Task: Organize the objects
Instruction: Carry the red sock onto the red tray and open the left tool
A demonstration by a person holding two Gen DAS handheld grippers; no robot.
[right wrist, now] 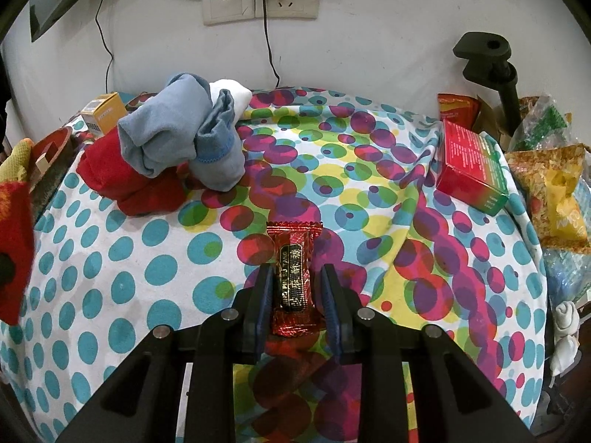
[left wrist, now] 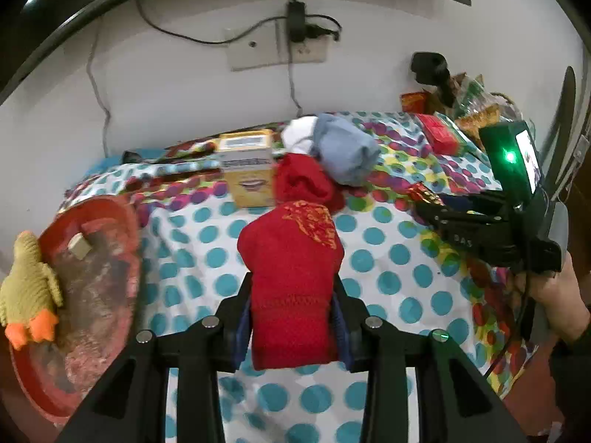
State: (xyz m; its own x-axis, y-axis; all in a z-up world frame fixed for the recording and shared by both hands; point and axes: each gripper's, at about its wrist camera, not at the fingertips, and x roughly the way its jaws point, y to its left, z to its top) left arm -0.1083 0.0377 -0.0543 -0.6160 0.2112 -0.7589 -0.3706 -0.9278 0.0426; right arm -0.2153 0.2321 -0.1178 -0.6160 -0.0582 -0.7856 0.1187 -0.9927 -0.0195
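Observation:
My left gripper (left wrist: pixel 293 288) is shut on a rolled red sock (left wrist: pixel 293 258) with gold print, held above the polka-dot cloth. My right gripper (right wrist: pixel 297 273) is shut on a red candy wrapper (right wrist: pixel 294 277) just above the cloth; it also shows in the left wrist view (left wrist: pixel 421 192). A pile of socks lies at the back: a blue-grey one (right wrist: pixel 177 136), a white one (right wrist: pixel 231 90) and a red one (right wrist: pixel 125 181). A red plate (left wrist: pixel 92 295) with a knitted yellow duck (left wrist: pixel 27 288) on its edge sits at the left.
A yellow box (left wrist: pixel 249 170) stands behind the sock pile. A red-green box (right wrist: pixel 472 164) and snack bags (right wrist: pixel 554 192) lie at the right. A black clamp stand (right wrist: pixel 491 62) rises at the back right. Wall sockets with cables (right wrist: pixel 258 3) are behind the table.

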